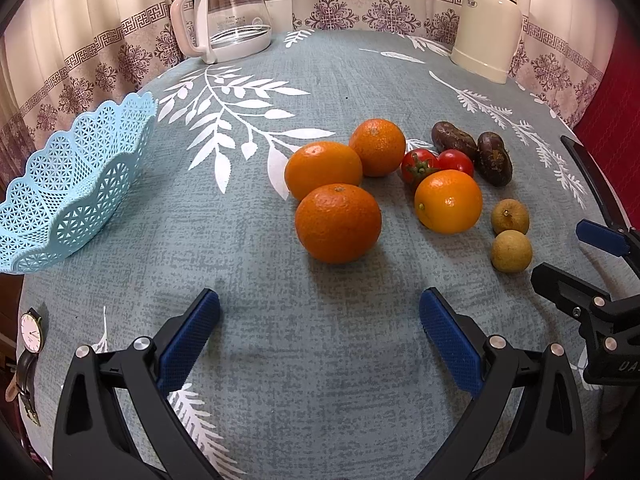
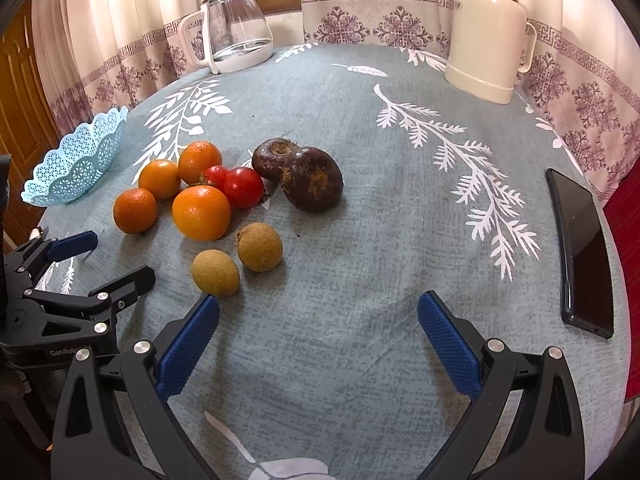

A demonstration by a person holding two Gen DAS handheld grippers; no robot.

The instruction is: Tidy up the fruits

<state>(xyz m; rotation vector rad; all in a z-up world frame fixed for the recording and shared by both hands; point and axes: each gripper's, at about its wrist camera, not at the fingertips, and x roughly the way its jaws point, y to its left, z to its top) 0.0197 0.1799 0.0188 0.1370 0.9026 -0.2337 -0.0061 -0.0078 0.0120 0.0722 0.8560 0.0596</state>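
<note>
Several oranges lie in a cluster on the grey-blue tablecloth; the nearest orange (image 1: 338, 222) sits just ahead of my left gripper (image 1: 320, 336), which is open and holds nothing. Two red tomatoes (image 1: 420, 165), two dark brown fruits (image 1: 493, 158) and two tan longans (image 1: 511, 250) lie to the right. A light blue lattice basket (image 1: 76, 184) stands at the left with no fruit visible in it. My right gripper (image 2: 318, 344) is open above bare cloth, its left finger close to the nearer longan (image 2: 215, 273). The brown fruits (image 2: 312, 178) and oranges (image 2: 201, 212) lie beyond.
A glass jug with a white handle (image 1: 228, 16) and a cream thermos (image 1: 488, 24) stand at the back edge. A black phone (image 2: 582, 256) lies at the right, a wristwatch (image 1: 30, 344) at the table's left edge. Curtains hang behind.
</note>
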